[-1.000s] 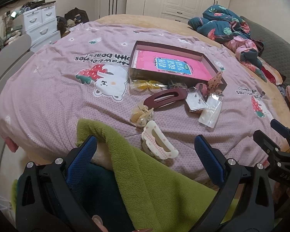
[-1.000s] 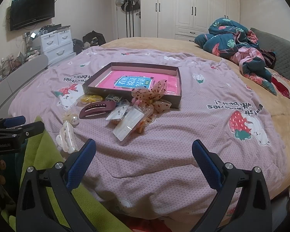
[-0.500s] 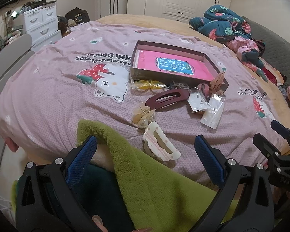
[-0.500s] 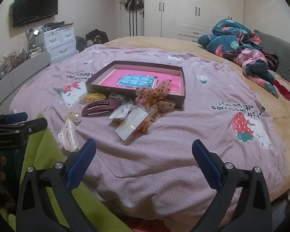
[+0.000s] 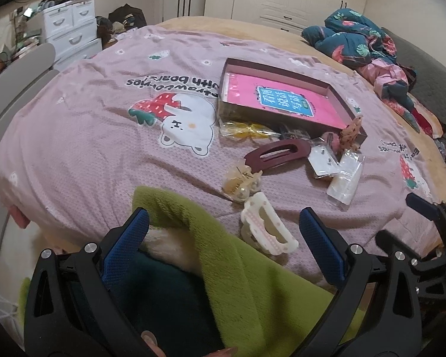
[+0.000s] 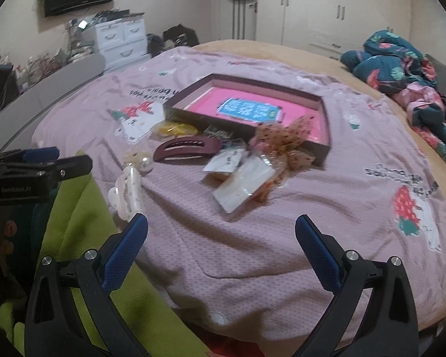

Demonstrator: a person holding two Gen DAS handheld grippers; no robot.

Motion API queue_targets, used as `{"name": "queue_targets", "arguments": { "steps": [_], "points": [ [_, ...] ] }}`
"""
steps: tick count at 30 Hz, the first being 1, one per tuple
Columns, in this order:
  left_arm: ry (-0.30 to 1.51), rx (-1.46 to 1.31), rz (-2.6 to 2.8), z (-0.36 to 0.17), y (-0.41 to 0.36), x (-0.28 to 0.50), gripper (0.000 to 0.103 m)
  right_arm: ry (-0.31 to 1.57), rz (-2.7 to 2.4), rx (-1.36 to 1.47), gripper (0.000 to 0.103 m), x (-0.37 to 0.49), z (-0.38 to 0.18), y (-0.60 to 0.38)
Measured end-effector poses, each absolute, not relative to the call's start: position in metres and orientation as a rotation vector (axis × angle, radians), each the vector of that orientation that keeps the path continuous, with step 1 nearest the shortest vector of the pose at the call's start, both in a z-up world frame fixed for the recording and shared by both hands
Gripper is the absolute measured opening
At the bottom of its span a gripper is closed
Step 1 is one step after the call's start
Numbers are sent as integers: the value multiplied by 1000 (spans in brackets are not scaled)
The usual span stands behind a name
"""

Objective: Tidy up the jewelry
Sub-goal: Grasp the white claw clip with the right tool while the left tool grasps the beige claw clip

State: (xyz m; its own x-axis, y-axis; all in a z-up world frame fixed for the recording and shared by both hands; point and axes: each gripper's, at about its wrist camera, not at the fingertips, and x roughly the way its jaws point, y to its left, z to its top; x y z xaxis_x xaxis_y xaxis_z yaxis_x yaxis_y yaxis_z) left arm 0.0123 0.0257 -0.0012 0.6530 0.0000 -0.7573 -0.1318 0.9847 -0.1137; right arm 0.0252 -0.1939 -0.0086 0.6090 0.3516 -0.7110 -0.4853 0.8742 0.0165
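Pink bedspread (image 5: 89,136) covers the bed. Far centre on it: shallow brown box (image 5: 285,96) with pink lining. Green sleeve (image 5: 223,255) at near edge. Jewelry scattered just near of the box: maroon hair clip (image 5: 278,156), white claw clip (image 5: 266,227) nearest, clear packets (image 5: 345,175) to the right, pearl clip (image 5: 240,183), yellow packet (image 5: 243,129), dotted bow (image 6: 285,136) against the box's near-right corner. Left gripper (image 5: 223,238) jaws wide apart, holding nothing; right gripper (image 6: 221,238) likewise spread and empty.
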Motion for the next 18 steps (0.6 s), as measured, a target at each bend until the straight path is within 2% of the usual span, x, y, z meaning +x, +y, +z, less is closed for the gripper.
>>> {"name": "queue_targets", "arguments": {
  "steps": [16,18],
  "points": [
    [891,-187,31,-14,58,53,94,838,684,-230,98,55,-29,-139],
    [899,-176,12,-15,60,60,90,851,708,-237,91,58,-33,-132]
  ]
}}
